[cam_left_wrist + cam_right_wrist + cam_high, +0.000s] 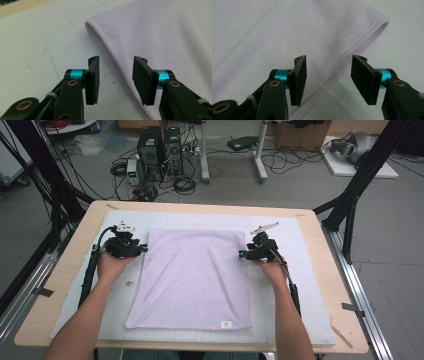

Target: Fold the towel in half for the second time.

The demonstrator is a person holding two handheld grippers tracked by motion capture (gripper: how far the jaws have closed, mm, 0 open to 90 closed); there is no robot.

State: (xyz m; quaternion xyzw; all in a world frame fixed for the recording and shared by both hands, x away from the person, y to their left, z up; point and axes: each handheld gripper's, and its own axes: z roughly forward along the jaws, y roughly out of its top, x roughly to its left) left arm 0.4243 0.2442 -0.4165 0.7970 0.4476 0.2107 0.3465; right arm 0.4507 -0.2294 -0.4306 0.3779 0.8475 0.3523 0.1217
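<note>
Left gripper (141, 248) and right gripper (242, 254), jaws apart, straddle opposite towel (192, 275) hems, pointing inward; towel's long axis runs toward the person.

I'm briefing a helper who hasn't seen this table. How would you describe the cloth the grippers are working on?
On the wooden table lies a white mat, and flat on its middle is the lilac towel. It sits between the left gripper and the right gripper, each at a side edge near a far corner. It is the one soft purple rectangle, with a small white label by its near edge.
</note>
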